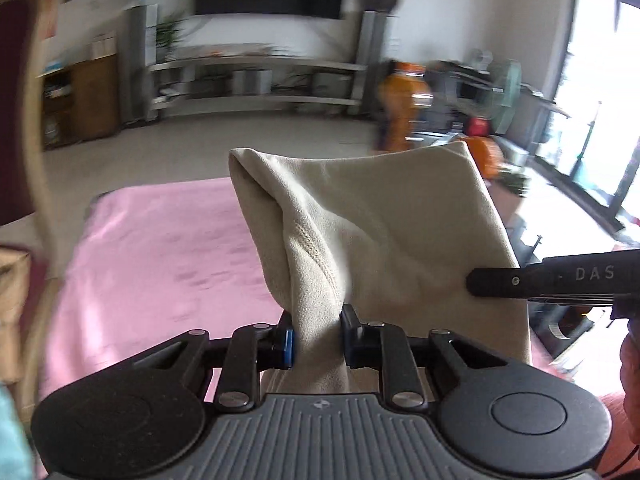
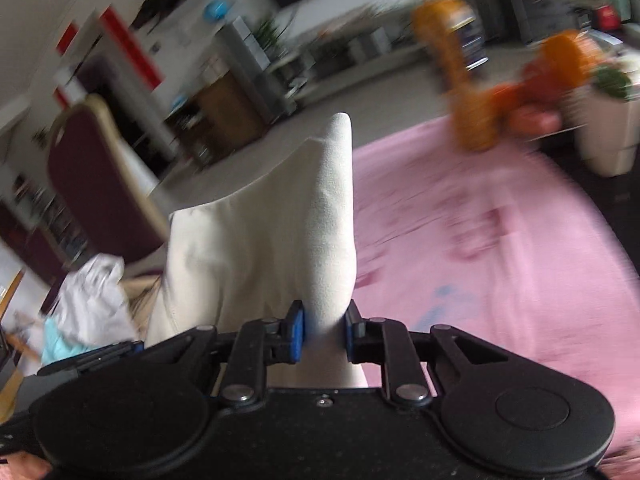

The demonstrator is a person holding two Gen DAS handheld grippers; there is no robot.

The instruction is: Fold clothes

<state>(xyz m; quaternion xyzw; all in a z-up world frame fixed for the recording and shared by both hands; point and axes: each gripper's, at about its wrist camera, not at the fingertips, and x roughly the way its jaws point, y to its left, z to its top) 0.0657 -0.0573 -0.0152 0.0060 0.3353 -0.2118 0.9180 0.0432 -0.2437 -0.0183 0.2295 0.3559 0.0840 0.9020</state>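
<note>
A cream-coloured garment (image 1: 384, 220) hangs lifted above the pink blanket (image 1: 168, 248). My left gripper (image 1: 316, 340) is shut on a bunched fold of it, the cloth squeezed between the blue pads. In the left wrist view the right gripper (image 1: 472, 280) comes in from the right edge, its black finger pressed on the garment's right side. In the right wrist view my right gripper (image 2: 325, 334) is shut on the cream garment (image 2: 276, 232), which stands up in a peak in front of the jaws. The pink blanket (image 2: 500, 240) lies below.
A dark red chair (image 2: 96, 184) stands at the left, with a heap of white and light blue clothes (image 2: 88, 300) beside it. Orange toys (image 2: 480, 96) and a white planter (image 2: 612, 132) sit beyond the blanket. A TV shelf unit (image 1: 260, 80) lines the far wall.
</note>
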